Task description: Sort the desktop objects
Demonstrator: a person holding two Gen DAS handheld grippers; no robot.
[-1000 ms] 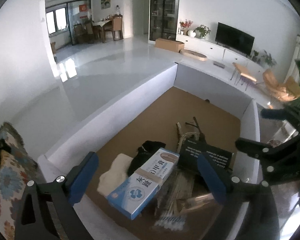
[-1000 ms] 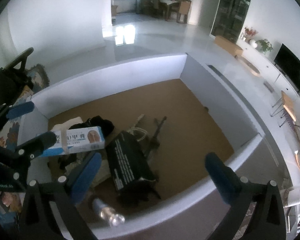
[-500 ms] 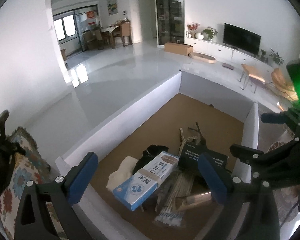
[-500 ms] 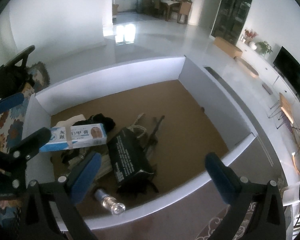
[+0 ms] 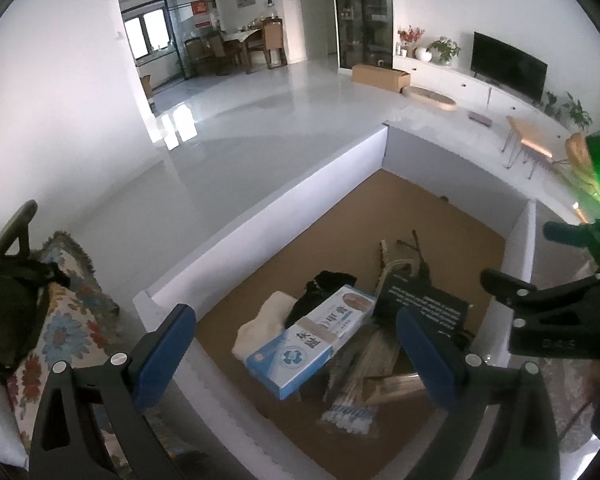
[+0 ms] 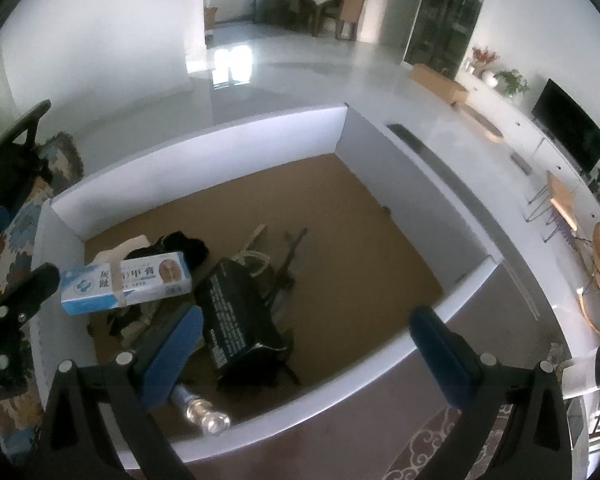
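Observation:
A white-walled box [image 5: 268, 216] [image 6: 204, 136] with a brown floor holds a pile of objects. A blue and white carton [image 5: 312, 336] [image 6: 126, 282] lies on top, beside a black box [image 5: 424, 304] [image 6: 240, 320], a black cloth [image 5: 324, 288], a white cloth [image 5: 260, 324], a pack of cotton swabs [image 5: 352, 412], and a small bottle [image 6: 204, 416]. My left gripper [image 5: 296, 356] is open and empty above the box's near edge. My right gripper [image 6: 312, 354] is open and empty above the box's near wall.
A patterned cushion [image 5: 60, 340] and a dark bag [image 5: 8, 300] lie left of the box. A patterned rug [image 6: 460, 452] lies under the right gripper. The far half of the box floor [image 6: 340, 216] is bare. White living-room floor lies beyond.
Both grippers have drawn back and up from the box, so the objects look smaller and lower. Both stay open and empty. The objects have not moved.

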